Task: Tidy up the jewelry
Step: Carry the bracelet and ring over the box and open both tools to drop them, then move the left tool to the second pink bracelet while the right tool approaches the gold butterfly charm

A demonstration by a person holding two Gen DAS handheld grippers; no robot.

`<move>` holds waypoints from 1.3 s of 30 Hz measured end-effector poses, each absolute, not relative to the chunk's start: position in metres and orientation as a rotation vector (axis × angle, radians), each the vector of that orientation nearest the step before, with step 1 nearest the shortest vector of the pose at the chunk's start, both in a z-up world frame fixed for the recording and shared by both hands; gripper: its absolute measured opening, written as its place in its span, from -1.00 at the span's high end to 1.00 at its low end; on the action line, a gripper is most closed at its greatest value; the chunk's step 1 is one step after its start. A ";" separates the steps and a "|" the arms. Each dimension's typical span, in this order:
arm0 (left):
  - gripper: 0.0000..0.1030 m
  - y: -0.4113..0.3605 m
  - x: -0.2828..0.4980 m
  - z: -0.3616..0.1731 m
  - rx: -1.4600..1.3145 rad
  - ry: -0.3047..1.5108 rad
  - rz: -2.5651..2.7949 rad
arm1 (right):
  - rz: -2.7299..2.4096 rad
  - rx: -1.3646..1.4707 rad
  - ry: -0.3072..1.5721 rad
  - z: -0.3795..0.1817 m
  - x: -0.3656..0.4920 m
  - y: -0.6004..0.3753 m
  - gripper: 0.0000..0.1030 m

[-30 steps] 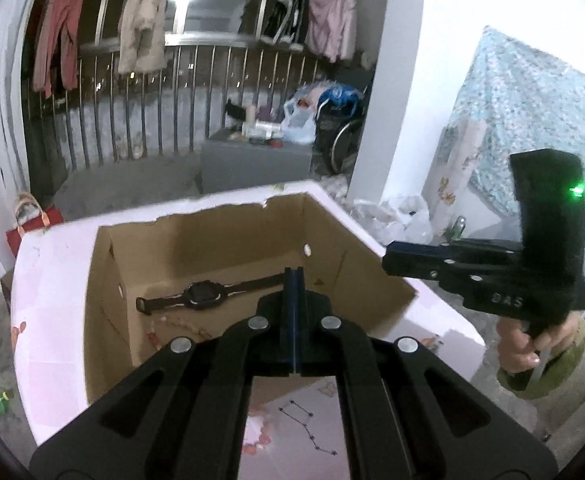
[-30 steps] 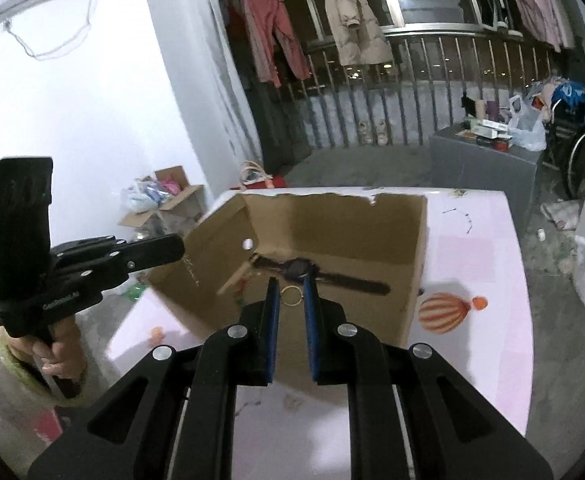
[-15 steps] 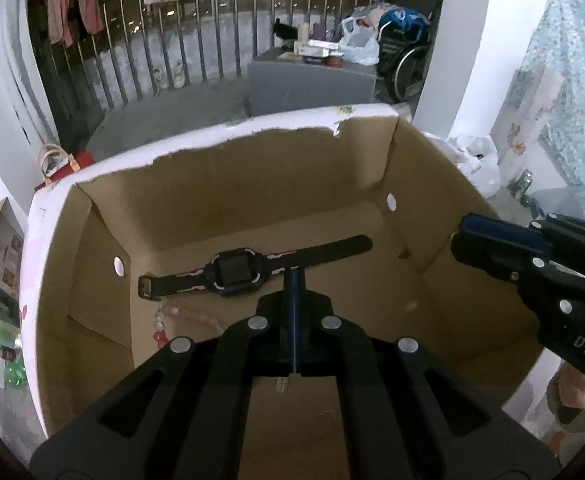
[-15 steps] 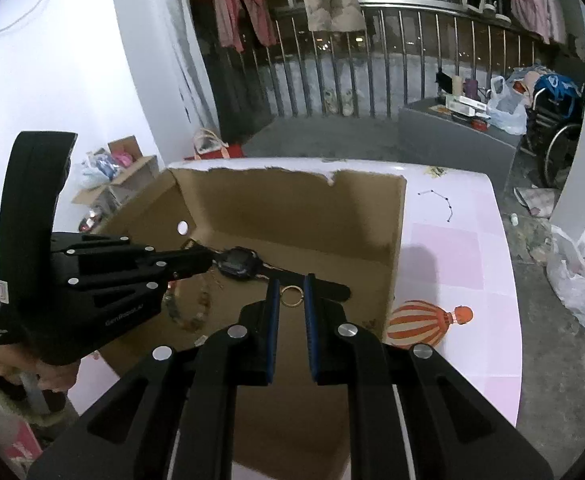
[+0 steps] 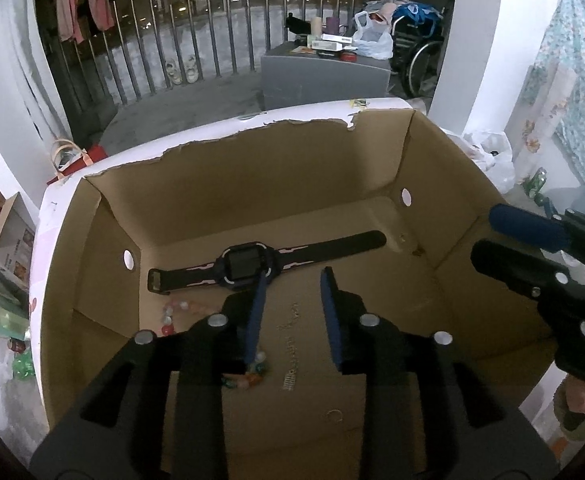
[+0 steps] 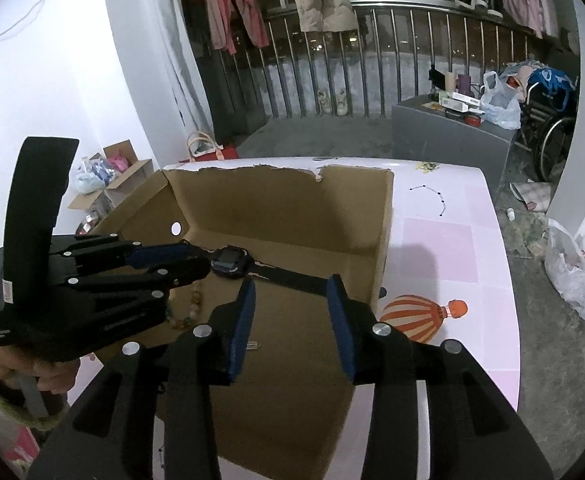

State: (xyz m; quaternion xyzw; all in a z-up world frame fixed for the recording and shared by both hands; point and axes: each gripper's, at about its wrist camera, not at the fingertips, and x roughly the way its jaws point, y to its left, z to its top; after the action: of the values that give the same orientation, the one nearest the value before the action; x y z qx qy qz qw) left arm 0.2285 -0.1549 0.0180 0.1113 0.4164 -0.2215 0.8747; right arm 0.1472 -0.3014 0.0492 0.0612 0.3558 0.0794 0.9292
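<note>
An open cardboard box [image 5: 252, 184] [image 6: 276, 200] sits on a pink patterned table [image 6: 452, 240]. Inside lie a black watch [image 5: 248, 265] [image 6: 230, 265], a bead bracelet [image 5: 172, 314] [image 6: 194, 304], a small silver clip [image 5: 288, 381] [image 6: 252, 345] and a thin ring [image 5: 334, 416]. My left gripper [image 5: 292, 316] is open and empty over the box floor, near the watch. My right gripper [image 6: 290, 324] is open and empty above the box's right part. Each gripper shows in the other's view.
A metal railing [image 6: 372, 64] with hanging clothes runs behind the table. A grey cabinet [image 5: 324, 76] holds bottles and a bag. A wheelchair [image 6: 548, 120] stands at the right. Small boxes [image 6: 108, 176] and bags lie on the floor at the left.
Both grippers opened; the right one let go of the thin ring, which now lies on the box floor. The left gripper moved forward over the box.
</note>
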 end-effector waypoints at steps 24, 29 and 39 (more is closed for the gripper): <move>0.00 -0.027 0.115 0.035 0.041 0.652 -0.420 | 0.197 0.253 0.670 0.055 0.025 -0.330 0.22; 0.00 -0.013 0.090 0.011 0.024 0.686 -0.425 | 0.235 0.287 0.740 0.033 0.016 -0.314 0.22; 0.00 -0.039 0.061 -0.036 0.119 0.747 -0.453 | 0.259 0.170 0.876 -0.014 0.035 -0.257 0.22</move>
State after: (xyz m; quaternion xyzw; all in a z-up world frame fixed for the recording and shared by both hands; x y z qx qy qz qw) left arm 0.0615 -0.0389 -0.0361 0.0575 0.3615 -0.2194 0.9044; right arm 0.0355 -0.2572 -0.0141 0.0820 0.4224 0.1249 0.8940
